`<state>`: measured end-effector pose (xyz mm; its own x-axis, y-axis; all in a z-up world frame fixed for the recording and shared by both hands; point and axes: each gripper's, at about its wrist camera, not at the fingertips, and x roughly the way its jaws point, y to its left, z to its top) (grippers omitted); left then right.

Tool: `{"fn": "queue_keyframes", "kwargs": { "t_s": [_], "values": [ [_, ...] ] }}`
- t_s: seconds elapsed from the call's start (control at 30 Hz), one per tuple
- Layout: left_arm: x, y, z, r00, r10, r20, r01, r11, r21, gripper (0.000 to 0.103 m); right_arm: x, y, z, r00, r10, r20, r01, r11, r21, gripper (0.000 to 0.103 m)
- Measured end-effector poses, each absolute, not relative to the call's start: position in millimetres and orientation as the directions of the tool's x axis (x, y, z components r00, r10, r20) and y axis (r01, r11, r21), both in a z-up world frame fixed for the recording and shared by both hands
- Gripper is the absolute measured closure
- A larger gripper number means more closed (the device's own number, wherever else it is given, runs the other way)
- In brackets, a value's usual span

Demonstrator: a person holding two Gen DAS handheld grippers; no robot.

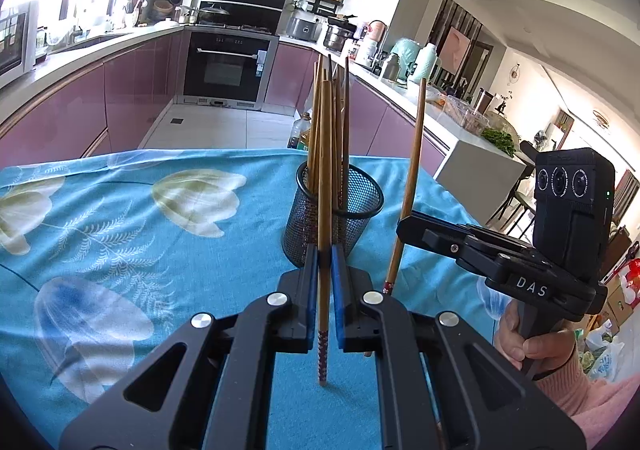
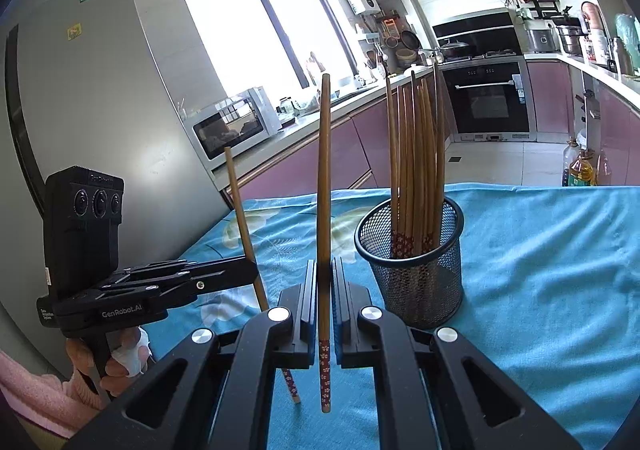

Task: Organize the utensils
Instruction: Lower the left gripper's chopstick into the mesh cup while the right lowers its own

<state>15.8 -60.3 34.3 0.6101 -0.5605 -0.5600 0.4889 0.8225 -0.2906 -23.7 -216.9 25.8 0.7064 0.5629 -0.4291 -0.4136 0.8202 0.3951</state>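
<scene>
Black mesh cup (image 2: 412, 262) holds a bunch of wooden chopsticks (image 2: 416, 153), standing upright. It sits on a worktop under a blue floral cloth (image 2: 540, 270) in a kitchen with pink cabinets (image 1: 132, 97). Left gripper (image 1: 325, 270) and right gripper (image 2: 324, 282) each clench one upright chopstick near the cup.

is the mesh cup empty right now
No, the black mesh cup already holds a bundle of wooden chopsticks standing upright in it, patterned ends down.
</scene>
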Motion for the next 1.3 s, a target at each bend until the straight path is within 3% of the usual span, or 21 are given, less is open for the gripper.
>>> {"fn": "queue_keyframes", "kwargs": {
  "t_s": [1.3],
  "values": [
    [23, -73, 88, 0.664, -0.577, -0.476, 0.528, 0.812, -0.248, 0.096, -4, -228, 67, 0.759, 0.544, -0.358, -0.431, 0.832, 0.349, 0.097]
  ]
}}
